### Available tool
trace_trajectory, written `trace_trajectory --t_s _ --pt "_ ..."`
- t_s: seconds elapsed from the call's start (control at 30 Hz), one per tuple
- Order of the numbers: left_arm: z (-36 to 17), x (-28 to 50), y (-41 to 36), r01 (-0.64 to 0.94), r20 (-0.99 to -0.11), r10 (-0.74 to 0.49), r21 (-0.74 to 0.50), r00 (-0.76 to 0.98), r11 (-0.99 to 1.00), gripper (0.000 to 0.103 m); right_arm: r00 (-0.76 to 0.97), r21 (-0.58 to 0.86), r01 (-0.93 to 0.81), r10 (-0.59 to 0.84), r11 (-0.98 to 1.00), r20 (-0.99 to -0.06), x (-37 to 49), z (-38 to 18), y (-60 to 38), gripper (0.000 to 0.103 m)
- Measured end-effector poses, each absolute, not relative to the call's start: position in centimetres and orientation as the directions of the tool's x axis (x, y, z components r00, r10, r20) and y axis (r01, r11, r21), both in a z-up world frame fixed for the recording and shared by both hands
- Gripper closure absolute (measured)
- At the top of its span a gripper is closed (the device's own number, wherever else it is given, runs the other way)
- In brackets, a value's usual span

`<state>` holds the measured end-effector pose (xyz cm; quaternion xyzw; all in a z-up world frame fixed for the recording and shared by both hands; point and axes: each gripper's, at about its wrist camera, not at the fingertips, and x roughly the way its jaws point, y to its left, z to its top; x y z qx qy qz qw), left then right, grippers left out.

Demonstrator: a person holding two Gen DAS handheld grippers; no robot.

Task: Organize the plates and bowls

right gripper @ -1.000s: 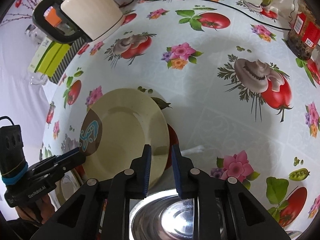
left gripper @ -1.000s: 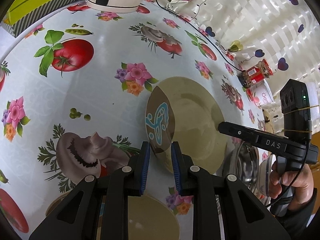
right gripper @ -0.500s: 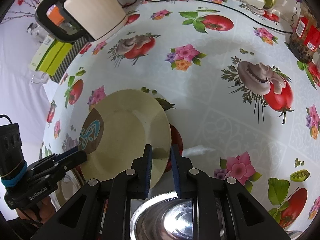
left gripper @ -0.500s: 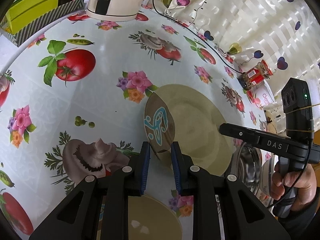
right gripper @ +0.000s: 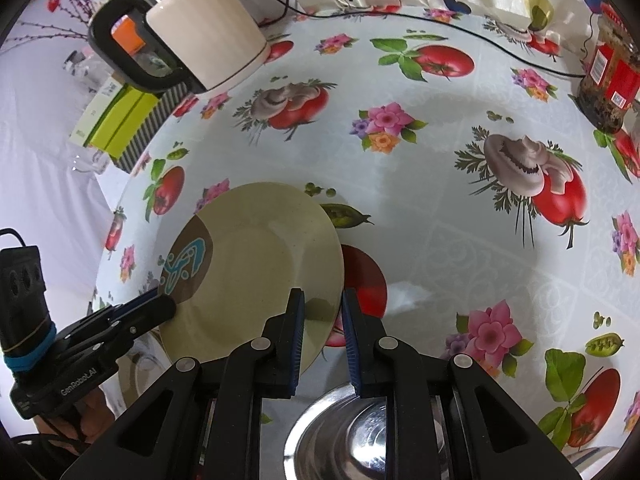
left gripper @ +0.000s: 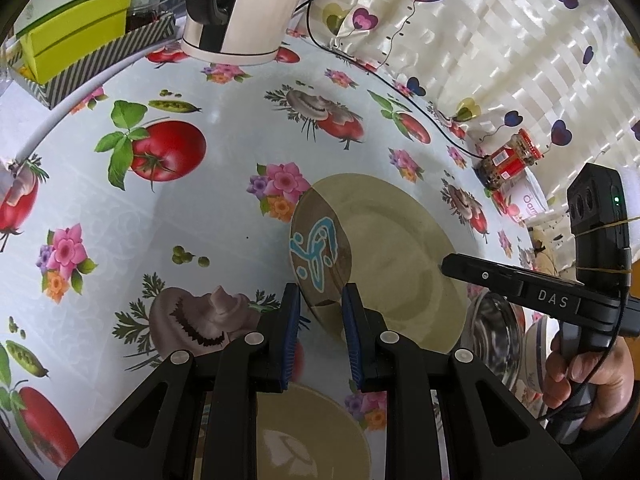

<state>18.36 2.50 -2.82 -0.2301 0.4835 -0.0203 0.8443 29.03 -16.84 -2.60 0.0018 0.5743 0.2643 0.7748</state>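
Left wrist view: the left gripper (left gripper: 319, 308) is pointing down at the table w/ the vegetable-print tablecloth (left gripper: 224, 208). The cream plate (left gripper: 384, 256), w/ a brown patch and blue motif, is sitting tilted between both tools; its near rim is running between the blue pads (left gripper: 291, 320). Whether the pads are actually pressing on the rim is hard to tell, as the contact is hidden behind the fingers. The right gripper (left gripper: 444, 266) is reaching in from the right, its tip lying over the plate's far rim, a hand (left gripper: 588, 380) gripping its handle. A steel bowl (left gripper: 494, 336) is partly hidden behind that tool; beside it a patterned bowl (left gripper: 534, 364) is mostly covered. A second cream dish (left gripper: 304, 436) is showing at the bottom, cut off by the fingers. The kettle (left gripper: 236, 8), the green box (left gripper: 76, 32) and the jar (left gripper: 508, 160) are standing along the far edge.

Right wrist view: the right gripper (right gripper: 322, 320) is clenched on the plate (right gripper: 256, 276), w/ the rim pinched between narrow jaws. The left gripper (right gripper: 166, 302) is touching the rim by the brown patch, its jaws seen edge-on, so its grip is unclear. The steel bowl (right gripper: 352, 444) is sitting just below, half hidden. The kettle (right gripper: 200, 32) is at upper left and the jar (right gripper: 608, 80) at the right edge, cropped.
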Motion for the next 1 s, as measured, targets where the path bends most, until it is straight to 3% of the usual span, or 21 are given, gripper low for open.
trace_trajectory --t_s 1.0 --pt "-0.1 14.1 3.2 -0.174 -0.792 -0.213 -0.371 0.572 0.912 0.081 0.247 0.324 -0.416 0.449 0.85 -0.859 24.4 -0.2 -16.0 0.085"
